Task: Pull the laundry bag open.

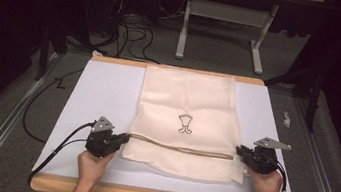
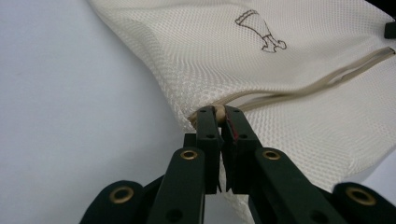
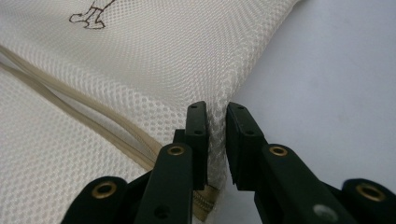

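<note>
At the near fold, left gripper (image 2: 218, 113) pinches the mesh laundry bag (image 1: 187, 103); right gripper (image 3: 215, 112), jaws slightly parted, could let its edge slip.

The bag (image 1: 185, 123) is cream mesh cloth, rough and matt; the tabletop (image 1: 103, 91) is smooth matt white, wood-edged.

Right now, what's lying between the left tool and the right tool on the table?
In the high view, the cream mesh laundry bag spans the whole stretch between the left tool and right tool, its beige zipper strip running across.
</note>
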Tool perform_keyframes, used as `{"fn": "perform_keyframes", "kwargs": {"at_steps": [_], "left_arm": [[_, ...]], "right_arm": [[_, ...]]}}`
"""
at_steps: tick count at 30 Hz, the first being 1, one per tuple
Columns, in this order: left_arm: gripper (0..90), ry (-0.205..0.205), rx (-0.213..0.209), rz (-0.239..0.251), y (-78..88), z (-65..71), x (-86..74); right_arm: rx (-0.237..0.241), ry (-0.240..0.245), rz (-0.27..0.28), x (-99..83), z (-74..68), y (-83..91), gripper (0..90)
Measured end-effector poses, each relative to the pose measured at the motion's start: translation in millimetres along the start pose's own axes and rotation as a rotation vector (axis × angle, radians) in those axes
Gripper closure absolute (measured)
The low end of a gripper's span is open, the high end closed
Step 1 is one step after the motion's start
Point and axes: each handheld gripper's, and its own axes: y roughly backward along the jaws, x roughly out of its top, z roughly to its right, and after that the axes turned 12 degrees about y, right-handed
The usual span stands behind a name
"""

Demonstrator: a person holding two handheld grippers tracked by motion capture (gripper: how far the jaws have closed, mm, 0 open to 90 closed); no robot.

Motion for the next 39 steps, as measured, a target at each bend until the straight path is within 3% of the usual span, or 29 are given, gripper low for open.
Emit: {"fn": "perform_keyframes", "kwargs": {"at_steps": [2,8,12,15,17,20,22,27,33,34,39], "left_arm": [[85.8,-0.014,0.018,-0.014,-3.3,1.5,-2.9],[83.2,-0.021,0.018,-0.029,-2.4,0.6,-5.5],[79.3,-0.039,0.028,-0.022,0.2,1.6,-5.3],[69.7,-0.043,0.017,-0.003,5.6,0.2,-2.0],[65.4,-0.043,0.018,0.018,8.5,-0.1,-0.1],[58.9,-0.088,0.035,0.035,11.2,2.1,2.9],[57.3,-0.094,0.035,0.036,11.7,2.3,3.5],[51.2,-0.107,0.050,0.080,16.8,2.9,6.4],[46.2,-0.099,0.068,0.128,27.0,0.3,11.1],[45.4,-0.097,0.072,0.135,28.5,-0.4,11.8],[43.3,-0.080,0.077,0.158,36.3,-3.1,15.1]], "right_arm": [[-0.001,-0.004,-0.005,0.2,-0.6,-0.6,77.3],[-0.003,0.001,-0.025,-0.6,-0.4,-0.8,70.9],[0.003,-0.038,-0.025,-1.8,3.0,1.0,63.8],[-0.011,-0.039,-0.013,-0.4,5.0,6.2,60.3],[-0.024,-0.045,0.007,0.7,6.9,10.5,57.9],[-0.058,-0.046,0.062,1.8,9.1,19.7,50.4],[-0.065,-0.051,0.075,1.4,9.7,21.5,48.2],[-0.093,-0.097,0.146,-1.9,13.6,31.1,39.3],[-0.124,-0.100,0.173,-4.2,18.7,40.2,36.0],[-0.193,-0.097,0.196,-5.8,17.7,41.7,36.3],[-0.204,-0.118,0.207,-8.1,20.1,46.0,37.7]]}}
